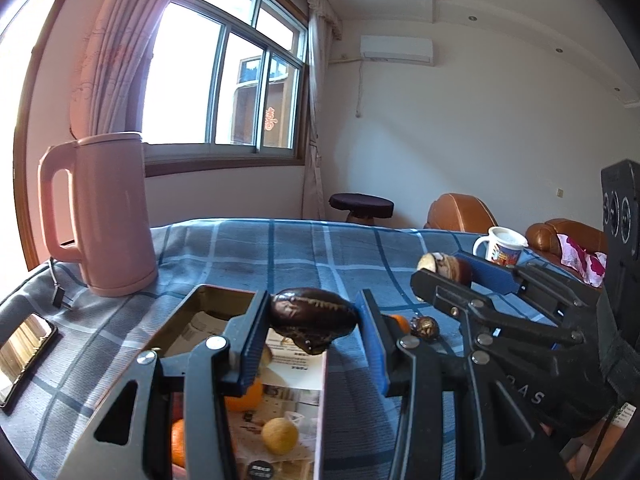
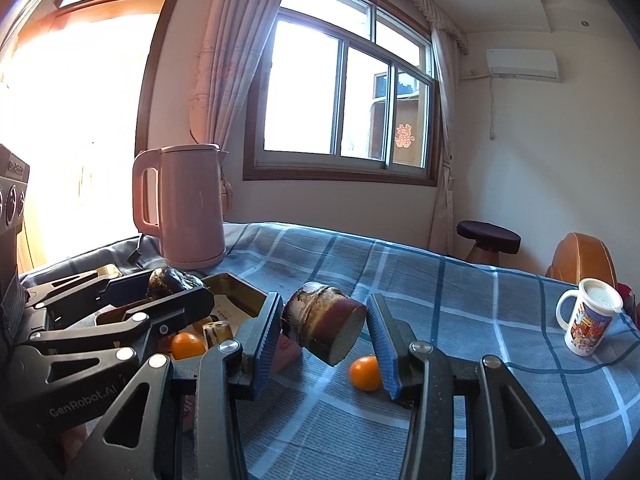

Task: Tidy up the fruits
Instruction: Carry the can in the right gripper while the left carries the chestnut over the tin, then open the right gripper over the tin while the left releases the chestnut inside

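My left gripper (image 1: pixel 313 308) is shut on a dark wrinkled fruit (image 1: pixel 316 322) and holds it in the air over an open tin box (image 1: pixel 208 300). In the box lie oranges (image 1: pixel 244 398) and a yellow fruit (image 1: pixel 280 436) on printed paper. To its right, my right gripper (image 2: pixel 325 306) is shut on a brown fruit piece with a pale cut face (image 2: pixel 326 328), raised above the checked cloth. A small orange (image 2: pixel 365 373) lies on the cloth under it. A dark round fruit (image 1: pixel 426 326) lies beside that orange.
A pink kettle (image 1: pixel 104 216) stands at the back left, its plug on the blue checked cloth (image 2: pixel 460 312). A phone (image 1: pixel 24 344) lies at the left edge. A printed mug (image 2: pixel 588 320) stands at the far right. A stool and leather seats stand beyond the table.
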Demonstrator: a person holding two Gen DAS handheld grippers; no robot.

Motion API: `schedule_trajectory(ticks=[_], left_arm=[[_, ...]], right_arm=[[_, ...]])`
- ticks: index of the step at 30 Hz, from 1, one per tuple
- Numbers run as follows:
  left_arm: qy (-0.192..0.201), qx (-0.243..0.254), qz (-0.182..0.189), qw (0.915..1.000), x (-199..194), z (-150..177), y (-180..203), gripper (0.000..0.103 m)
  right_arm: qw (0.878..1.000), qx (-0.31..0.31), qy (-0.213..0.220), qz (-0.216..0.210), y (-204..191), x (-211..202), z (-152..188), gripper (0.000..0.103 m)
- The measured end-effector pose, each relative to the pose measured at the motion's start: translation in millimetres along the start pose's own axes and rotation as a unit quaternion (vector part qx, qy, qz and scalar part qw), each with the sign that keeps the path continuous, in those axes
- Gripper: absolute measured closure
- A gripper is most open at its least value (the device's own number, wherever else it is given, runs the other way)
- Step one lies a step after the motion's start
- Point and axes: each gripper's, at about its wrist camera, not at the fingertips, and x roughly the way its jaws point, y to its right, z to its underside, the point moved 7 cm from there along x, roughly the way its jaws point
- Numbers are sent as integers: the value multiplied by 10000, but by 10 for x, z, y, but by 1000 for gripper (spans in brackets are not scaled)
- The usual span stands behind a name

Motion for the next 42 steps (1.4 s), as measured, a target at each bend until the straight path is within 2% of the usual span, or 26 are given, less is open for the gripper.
schedule_trajectory(ticks=[9,23,42], left_arm=[[3,-155,-244,9996,-58,5,-300,57],[-69,-150,-521,9985,-94,31,-529,58],[-335,-331,-817,9955,-37,139,-897,58]], right_arm=[[9997,-113,21,-200,-203,61,-52,58],[9990,-181,-6,-413,-409,132,-82,58],[9964,-247,-341,-741,-704,435,76,58]])
